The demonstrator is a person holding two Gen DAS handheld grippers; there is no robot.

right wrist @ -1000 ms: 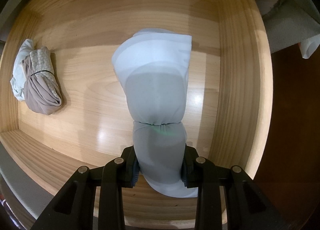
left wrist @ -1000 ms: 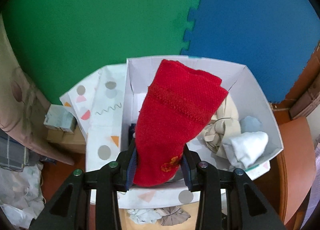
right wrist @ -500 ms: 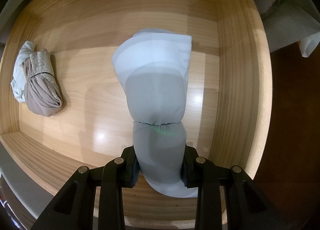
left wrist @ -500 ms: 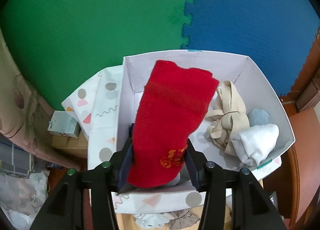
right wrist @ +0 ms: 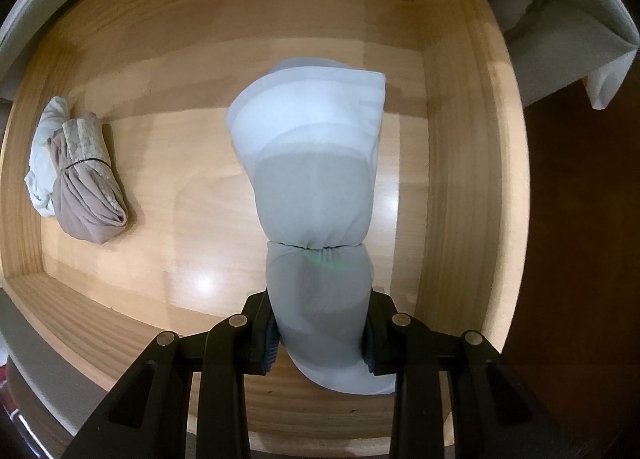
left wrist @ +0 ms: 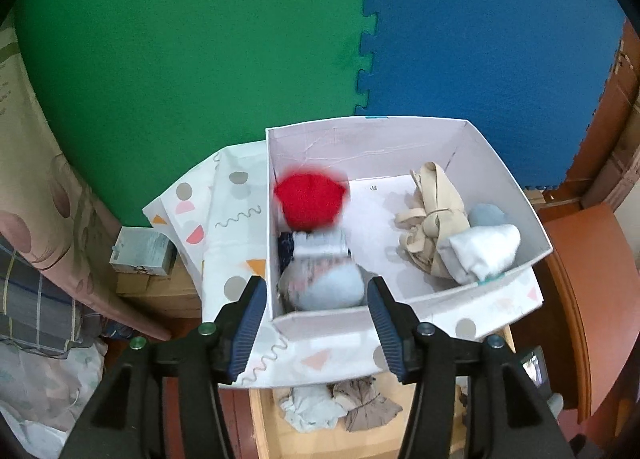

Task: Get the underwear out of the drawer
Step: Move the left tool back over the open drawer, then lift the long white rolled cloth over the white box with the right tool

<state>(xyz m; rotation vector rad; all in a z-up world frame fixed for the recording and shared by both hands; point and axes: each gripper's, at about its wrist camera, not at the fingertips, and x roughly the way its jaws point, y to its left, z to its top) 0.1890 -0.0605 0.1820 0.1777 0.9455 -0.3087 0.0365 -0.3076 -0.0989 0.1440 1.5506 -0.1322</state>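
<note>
In the left wrist view my left gripper is open and empty above the near wall of a white patterned box. A red rolled underwear, blurred, is inside the box at its left. The box also holds a pale blue roll, a beige bundle and a white roll. In the right wrist view my right gripper is shut on a light grey rolled underwear above the wooden drawer. A taupe bundle lies at the drawer's left.
Green and blue foam mats cover the floor behind the box. A small carton and folded cloth lie left of the box. The drawer's front part with two bundles shows below the box. Grey fabric sits beyond the drawer's right wall.
My left gripper has opened and let go of the red underwear, which has dropped into the box. My right gripper still holds the grey roll, almost unmoved.
</note>
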